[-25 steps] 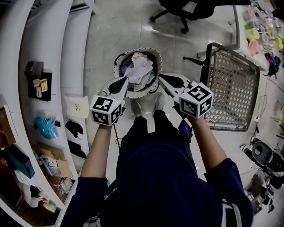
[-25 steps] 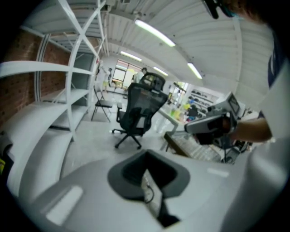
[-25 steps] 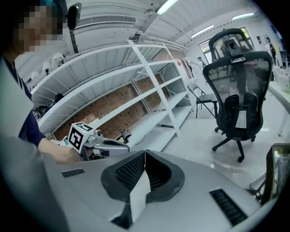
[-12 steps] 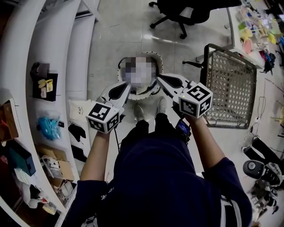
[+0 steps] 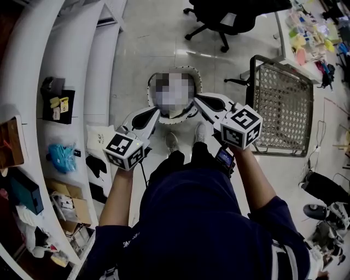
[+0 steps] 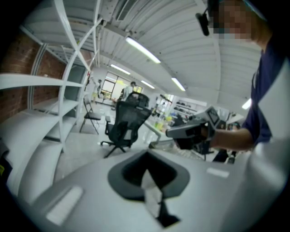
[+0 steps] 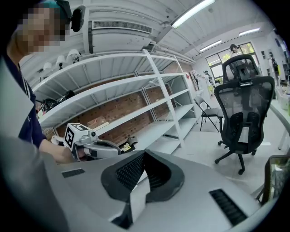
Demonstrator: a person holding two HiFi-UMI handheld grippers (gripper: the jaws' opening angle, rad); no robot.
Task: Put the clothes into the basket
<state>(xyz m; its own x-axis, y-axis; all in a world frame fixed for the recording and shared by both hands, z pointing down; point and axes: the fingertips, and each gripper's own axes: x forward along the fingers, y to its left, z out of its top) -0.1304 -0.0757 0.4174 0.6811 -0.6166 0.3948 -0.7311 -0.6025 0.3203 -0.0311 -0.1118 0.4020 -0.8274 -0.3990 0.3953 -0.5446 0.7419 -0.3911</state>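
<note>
Left gripper (image 5: 156, 111) closed, empty — right gripper (image 5: 198, 98) likewise — both near basket (image 5: 149, 92)

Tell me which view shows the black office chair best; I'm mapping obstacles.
Right gripper view: the office chair appears whole, backrest to wheels. Left gripper view shows it smaller; head view crops it at top.

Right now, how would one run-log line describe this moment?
left gripper: shut, empty | right gripper: shut, empty | round white basket: on pale tiled floor, below both tips
</note>
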